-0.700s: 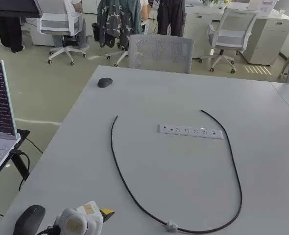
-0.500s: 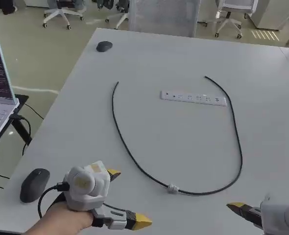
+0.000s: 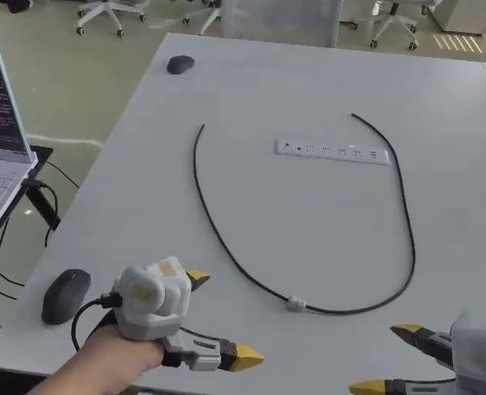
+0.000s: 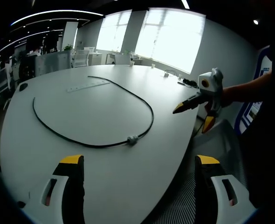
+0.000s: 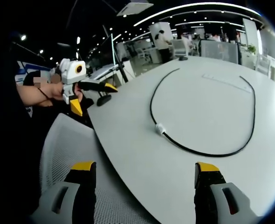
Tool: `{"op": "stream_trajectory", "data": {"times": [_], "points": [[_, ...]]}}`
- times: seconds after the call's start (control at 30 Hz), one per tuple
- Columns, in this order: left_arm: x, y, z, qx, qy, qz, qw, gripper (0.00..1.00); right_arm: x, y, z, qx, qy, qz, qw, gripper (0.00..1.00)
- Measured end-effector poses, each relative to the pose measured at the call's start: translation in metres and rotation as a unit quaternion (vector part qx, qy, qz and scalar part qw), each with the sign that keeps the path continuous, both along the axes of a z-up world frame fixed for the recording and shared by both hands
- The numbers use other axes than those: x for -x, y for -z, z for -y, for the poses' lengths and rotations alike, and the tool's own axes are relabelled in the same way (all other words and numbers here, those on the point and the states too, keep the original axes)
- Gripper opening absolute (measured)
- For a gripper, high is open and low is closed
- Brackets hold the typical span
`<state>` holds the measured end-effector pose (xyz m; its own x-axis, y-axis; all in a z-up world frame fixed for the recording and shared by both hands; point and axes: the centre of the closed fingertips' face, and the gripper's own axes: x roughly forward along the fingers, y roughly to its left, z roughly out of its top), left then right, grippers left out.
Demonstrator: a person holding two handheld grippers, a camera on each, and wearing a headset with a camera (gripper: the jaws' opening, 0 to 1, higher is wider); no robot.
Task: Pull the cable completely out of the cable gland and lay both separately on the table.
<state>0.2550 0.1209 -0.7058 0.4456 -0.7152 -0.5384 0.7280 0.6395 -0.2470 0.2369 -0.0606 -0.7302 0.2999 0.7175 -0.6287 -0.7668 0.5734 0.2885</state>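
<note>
Black cable (image 3: 197, 164) lies in an open loop on white tabletop (image 3: 309, 222), cable gland (image 3: 296, 304) threaded on it at the near side | left gripper (image 3: 224, 318) near the gland, fingers wide, holding nothing | right gripper (image 3: 383, 358) the same, fingers wide | power strip (image 3: 332, 152) between the cable ends

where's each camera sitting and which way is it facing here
Head view: on the headset, looking down at table, cable and cable gland; left gripper, its hand, right gripper at bottom.
Left gripper view: along its open jaws across the table, facing the right gripper.
Right gripper view: along its open jaws, facing the left gripper.
All share the cable gland.
</note>
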Motion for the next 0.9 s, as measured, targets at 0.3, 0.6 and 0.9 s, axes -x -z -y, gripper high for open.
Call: {"op": "stream_trajectory", "data": {"times": [0.3, 0.6, 0.9], "points": [[-0.003, 0.003, -0.003, -0.005, -0.001, -0.001, 1.0, 0.99, -0.013, -0.005, -0.014, -0.004, -0.017, 0.01, 0.9998, 0.84], [-0.004, 0.004, 0.001, 0.003, -0.01, -0.004, 0.9999, 0.99, -0.031, -0.006, -0.024, -0.006, -0.032, 0.008, 0.9994, 0.81], [0.0, 0.012, 0.002, 0.004, -0.014, -0.012, 0.9998, 0.98, -0.044, 0.001, -0.031, 0.008, -0.043, 0.012, 0.999, 0.81]]}}
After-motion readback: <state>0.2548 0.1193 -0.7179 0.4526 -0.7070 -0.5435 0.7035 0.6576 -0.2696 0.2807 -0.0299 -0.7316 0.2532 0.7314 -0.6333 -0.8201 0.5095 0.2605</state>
